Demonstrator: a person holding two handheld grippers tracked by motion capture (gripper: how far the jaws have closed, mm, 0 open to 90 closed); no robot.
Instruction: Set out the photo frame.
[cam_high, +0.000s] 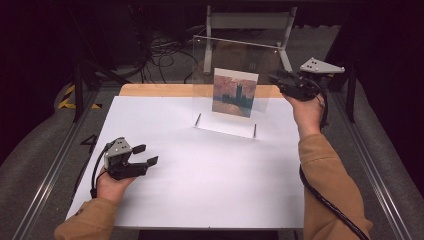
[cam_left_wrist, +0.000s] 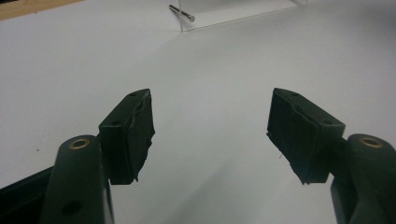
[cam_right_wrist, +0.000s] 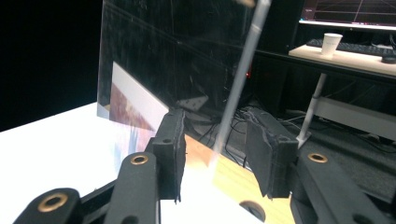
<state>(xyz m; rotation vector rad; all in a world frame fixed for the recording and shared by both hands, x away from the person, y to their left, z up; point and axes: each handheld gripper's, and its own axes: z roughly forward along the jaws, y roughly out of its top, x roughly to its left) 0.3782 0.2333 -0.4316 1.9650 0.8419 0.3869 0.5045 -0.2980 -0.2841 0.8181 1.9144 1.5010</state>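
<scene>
The right gripper (cam_high: 278, 79) straddles the clear frame's (cam_right_wrist: 243, 84) edge, jaws not yet pressing, seemingly to steady it; the left gripper (cam_high: 145, 155) waits wide open.

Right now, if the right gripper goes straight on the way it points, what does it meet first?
Probably the side edge of the clear acrylic frame, which stands between the right gripper and its open jaws; depth is unclear.

Clear glossy acrylic stand (cam_high: 235, 60), matt white tabletop (cam_high: 200, 170), bare wood strip (cam_high: 155, 90), metal pins (cam_left_wrist: 182, 13).
</scene>
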